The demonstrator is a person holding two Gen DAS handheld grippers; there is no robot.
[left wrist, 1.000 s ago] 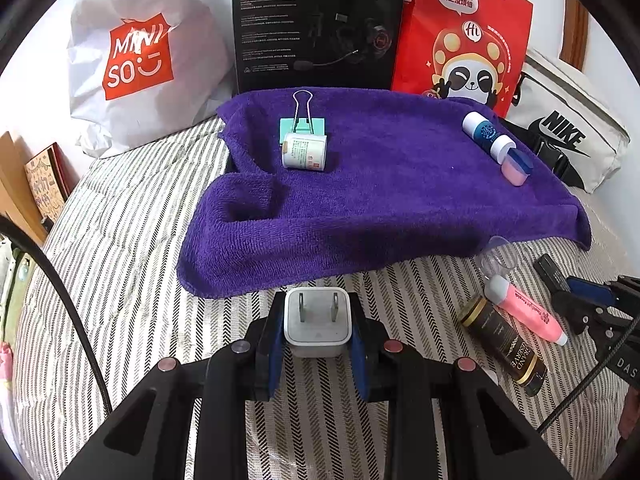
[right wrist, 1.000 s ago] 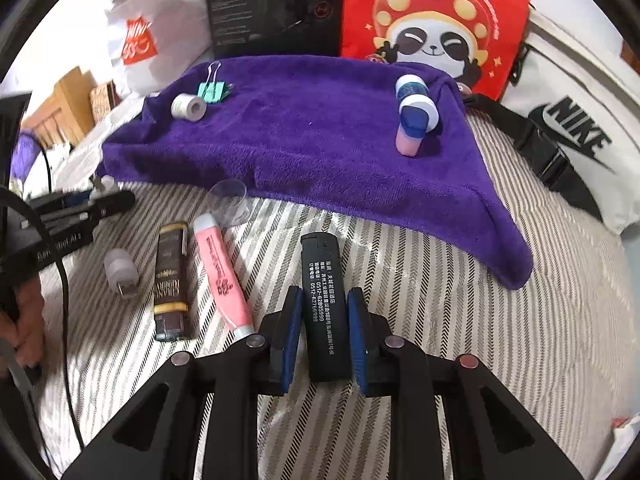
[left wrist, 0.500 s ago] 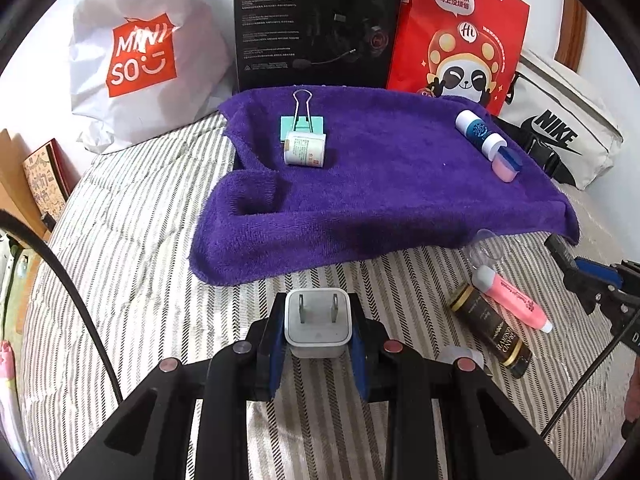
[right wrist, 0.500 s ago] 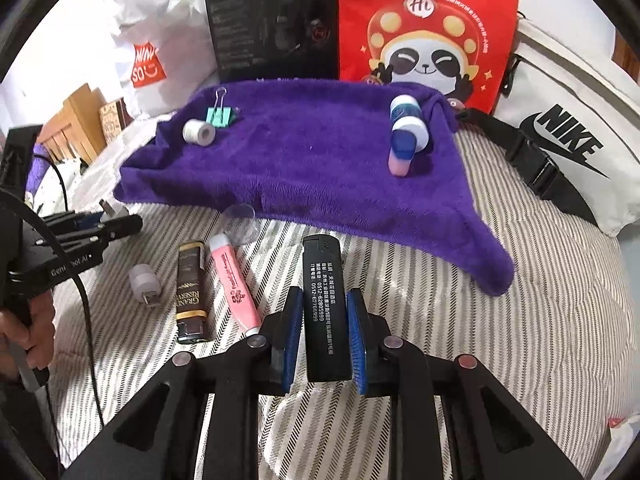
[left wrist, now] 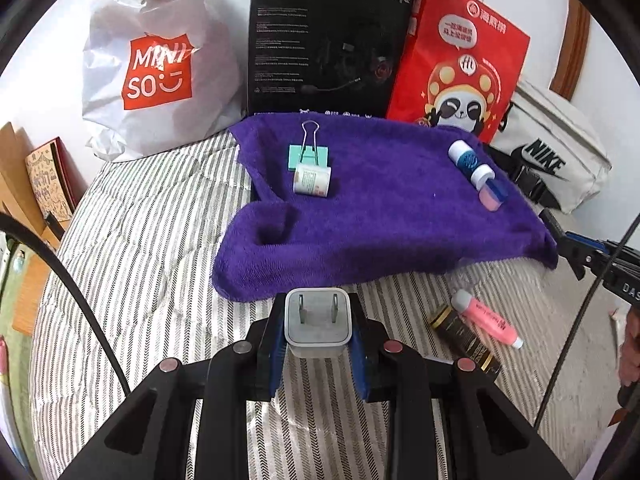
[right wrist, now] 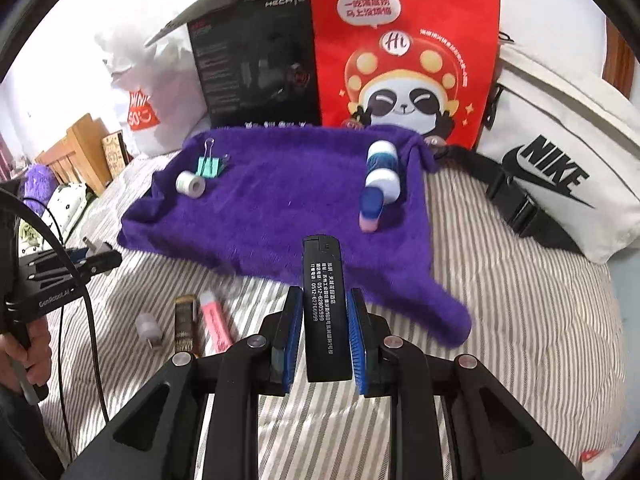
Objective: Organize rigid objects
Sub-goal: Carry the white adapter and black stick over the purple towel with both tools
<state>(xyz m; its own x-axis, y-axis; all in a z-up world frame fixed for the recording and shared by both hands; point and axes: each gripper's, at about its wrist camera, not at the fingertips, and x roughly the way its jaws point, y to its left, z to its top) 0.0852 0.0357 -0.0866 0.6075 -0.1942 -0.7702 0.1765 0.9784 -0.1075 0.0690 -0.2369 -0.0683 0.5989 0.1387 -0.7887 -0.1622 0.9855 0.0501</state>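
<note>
Up front in the left wrist view, the left tool [left wrist: 318, 344] is clamped on a white plug adapter [left wrist: 318, 322], prongs facing up, above the striped bed [left wrist: 132, 264]. Beyond it a purple towel [left wrist: 384, 216] carries a green binder clip [left wrist: 308, 154], a small white bottle [left wrist: 312, 180], a blue-and-white tube [left wrist: 466, 160] and a pink-and-blue cap piece [left wrist: 493, 196]. A dark tube [left wrist: 464, 336] and a pink tube [left wrist: 486, 318] lie side by side on the bed at right.

From the right wrist view, the right tool [right wrist: 322, 340] is closed on a black lighter [right wrist: 324, 308], held over the towel's near edge. A small white cap [right wrist: 148, 328] lies on the bed at left, near the dark tube and pink tube.
</note>
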